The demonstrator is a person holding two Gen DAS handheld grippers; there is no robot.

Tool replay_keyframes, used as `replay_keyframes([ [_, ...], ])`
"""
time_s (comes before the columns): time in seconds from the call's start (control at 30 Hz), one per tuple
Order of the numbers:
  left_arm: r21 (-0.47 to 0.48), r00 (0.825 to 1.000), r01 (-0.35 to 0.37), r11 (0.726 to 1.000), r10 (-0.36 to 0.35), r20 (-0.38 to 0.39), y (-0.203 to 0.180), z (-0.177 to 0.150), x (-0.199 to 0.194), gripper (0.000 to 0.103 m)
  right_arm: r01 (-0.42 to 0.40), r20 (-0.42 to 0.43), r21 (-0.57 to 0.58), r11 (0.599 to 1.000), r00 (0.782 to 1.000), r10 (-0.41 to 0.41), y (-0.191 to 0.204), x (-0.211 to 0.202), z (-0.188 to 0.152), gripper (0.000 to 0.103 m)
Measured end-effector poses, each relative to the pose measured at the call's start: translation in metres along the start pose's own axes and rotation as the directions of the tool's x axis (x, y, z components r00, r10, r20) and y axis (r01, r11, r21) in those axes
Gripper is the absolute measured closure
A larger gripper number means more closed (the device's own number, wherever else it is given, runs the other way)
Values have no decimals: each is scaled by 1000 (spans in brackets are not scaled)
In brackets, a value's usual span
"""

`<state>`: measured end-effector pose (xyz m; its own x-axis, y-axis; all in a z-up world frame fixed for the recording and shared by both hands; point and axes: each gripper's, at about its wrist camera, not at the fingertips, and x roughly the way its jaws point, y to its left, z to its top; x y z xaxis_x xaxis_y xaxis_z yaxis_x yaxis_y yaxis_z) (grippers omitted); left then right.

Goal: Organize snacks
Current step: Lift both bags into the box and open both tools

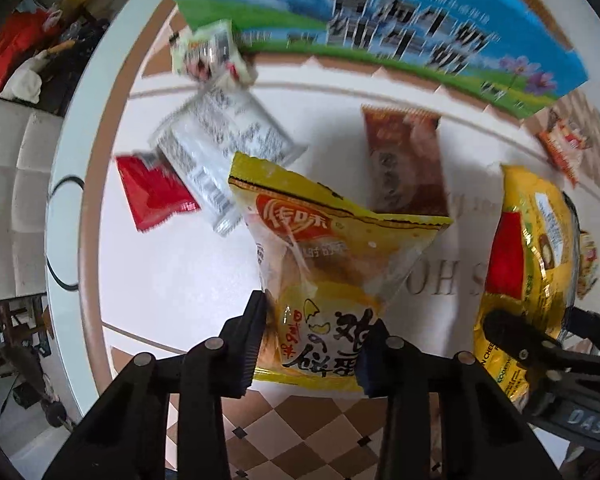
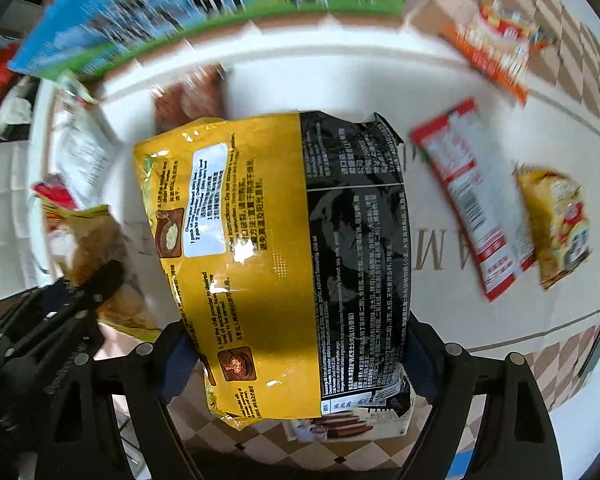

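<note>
My left gripper point(image 1: 312, 344) is shut on a yellow egg-biscuit packet point(image 1: 328, 264) and holds it above the round table point(image 1: 172, 280). My right gripper point(image 2: 296, 356) is shut on a large yellow and black noodle packet point(image 2: 284, 256), also held above the table. That noodle packet shows at the right of the left wrist view point(image 1: 528, 256) with the right gripper point(image 1: 540, 344) on it. The left gripper and its packet point(image 2: 88, 248) show at the left of the right wrist view.
A blue and green carton point(image 1: 380, 28) stands at the table's far side. Loose packets lie on the table: red point(image 1: 152, 192), white point(image 1: 216, 148), brown point(image 1: 404, 160), orange point(image 2: 496, 52), red-white point(image 2: 472, 200), yellow point(image 2: 556, 220). A small box point(image 2: 356, 424) lies under the noodle packet. White chairs point(image 1: 16, 184) stand left.
</note>
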<state>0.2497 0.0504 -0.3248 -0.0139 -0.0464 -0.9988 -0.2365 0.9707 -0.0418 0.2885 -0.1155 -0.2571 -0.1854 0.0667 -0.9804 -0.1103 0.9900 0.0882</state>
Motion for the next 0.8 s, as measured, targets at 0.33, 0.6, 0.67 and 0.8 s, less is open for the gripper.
replay_keyframes([
  [0.33, 7, 975, 154, 988, -154, 163, 9, 37, -116, 69, -128, 128, -34, 991, 983, 132, -5, -105, 15, 15],
  [0.6, 48, 945, 174, 984, -180, 273, 22, 133, -181, 69, -191, 250, -36, 981, 949, 194, 5, -177, 63, 15],
  [0.67, 53, 951, 163, 985, -171, 256, 23, 161, -177, 69, -164, 286, -27, 986, 944, 165, 18, -190, 90, 15],
  [0.8, 36, 972, 169, 985, -173, 160, 22, 215, -151, 69, -113, 305, 21, 993, 947, 102, 41, -156, 164, 15],
])
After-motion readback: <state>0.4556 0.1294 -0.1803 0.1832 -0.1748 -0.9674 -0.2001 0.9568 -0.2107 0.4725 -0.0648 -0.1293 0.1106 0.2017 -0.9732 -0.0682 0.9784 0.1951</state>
